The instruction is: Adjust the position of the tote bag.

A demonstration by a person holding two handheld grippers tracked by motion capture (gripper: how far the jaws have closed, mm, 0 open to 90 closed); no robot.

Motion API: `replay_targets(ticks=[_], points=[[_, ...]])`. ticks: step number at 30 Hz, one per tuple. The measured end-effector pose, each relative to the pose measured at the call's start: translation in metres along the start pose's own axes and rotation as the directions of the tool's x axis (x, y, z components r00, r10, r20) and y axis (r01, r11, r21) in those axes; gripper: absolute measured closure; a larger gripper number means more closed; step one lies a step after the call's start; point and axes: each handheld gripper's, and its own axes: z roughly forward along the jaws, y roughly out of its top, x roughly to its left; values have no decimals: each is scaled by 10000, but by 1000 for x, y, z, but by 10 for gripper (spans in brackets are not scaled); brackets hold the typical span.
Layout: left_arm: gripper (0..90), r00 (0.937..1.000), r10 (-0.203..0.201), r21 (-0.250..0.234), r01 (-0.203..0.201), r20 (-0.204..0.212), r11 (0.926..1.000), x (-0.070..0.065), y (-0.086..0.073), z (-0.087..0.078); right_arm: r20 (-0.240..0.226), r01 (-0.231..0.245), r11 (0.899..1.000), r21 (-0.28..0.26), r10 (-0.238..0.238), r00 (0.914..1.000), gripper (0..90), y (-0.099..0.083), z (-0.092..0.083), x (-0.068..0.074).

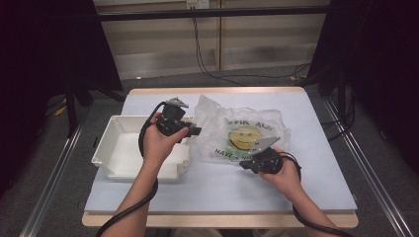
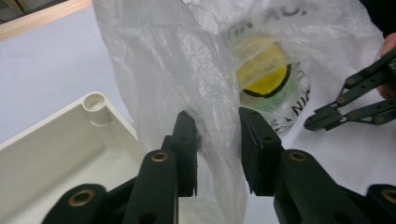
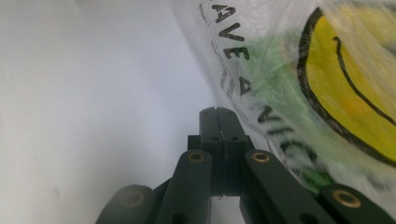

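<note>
With my left gripper (image 2: 217, 156) parted around a raised fold of the plastic bag (image 1: 242, 133) beside the white tray (image 1: 114, 150), I keep my right gripper (image 3: 218, 116) closed, empty, at its printed edge to steady it.

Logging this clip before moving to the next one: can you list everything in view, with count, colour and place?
plastic bag: one, clear with a yellow smiley face and black lettering, crumpled at the middle of the table, its left edge raised between the jaws of the left tool
bin: one, white, open-topped, on the table left of the bag
table: one, pale blue-grey top with a wood edge
cables: a few, black, on the floor behind the table
left tool: one, black, jaws apart around a fold of the bag, pads not pressing it
right tool: one, black, jaws shut together at the bag's near edge, nothing seen between them
hands and forearms: two, entering from the bottom of the high view
</note>
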Motion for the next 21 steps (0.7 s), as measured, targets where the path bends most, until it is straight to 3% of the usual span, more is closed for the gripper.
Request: replay_targets(ticks=[1, 3, 5, 7, 11, 15, 17, 18, 21], points=[[728, 9999, 7, 116, -5, -156, 9999, 0, 1, -1, 55, -2, 10000, -36, 2, 10000, 900, -2, -3, 0], [786, 9999, -114, 137, 114, -13, 9998, 0, 2, 1, 243, -64, 9996, -263, 70, 9997, 900, -1, -8, 1], [856, 9998, -130, 303, 126, 150, 9995, -2, 2, 2, 289, -324, 9958, -851, 350, 9990, 900, 4, -11, 2], [876, 9991, -311, 303, 302, 282, 9991, -2, 2, 4, 275, -357, 9892, -1421, 400, 9988, 804, 14, -11, 2], [889, 9973, -434, 369, 413, 588, 9985, -4, 2, 5, 488, -310, 9869, -1584, 392, 9980, 714, 35, 1, 3], [892, 9938, -539, 296, 513, 975, 9982, -5, 2, 6, 342, -608, 9847, -1633, 673, 9971, 525, 53, 22, 1], [893, 9933, -568, 223, 548, 1002, 9982, -5, 2, 6, 630, -550, 9886, -1401, 644, 9959, 498, 59, 32, -2], [893, 9940, -463, 312, 435, 989, 9986, -4, 2, 5, 822, -625, 9898, -1282, 734, 9939, 471, 60, 36, -4], [892, 9938, -600, 261, 578, 935, 9980, -2, 1, 3, 1118, -884, 9889, -1198, 1019, 9885, 449, 60, 44, -14]])
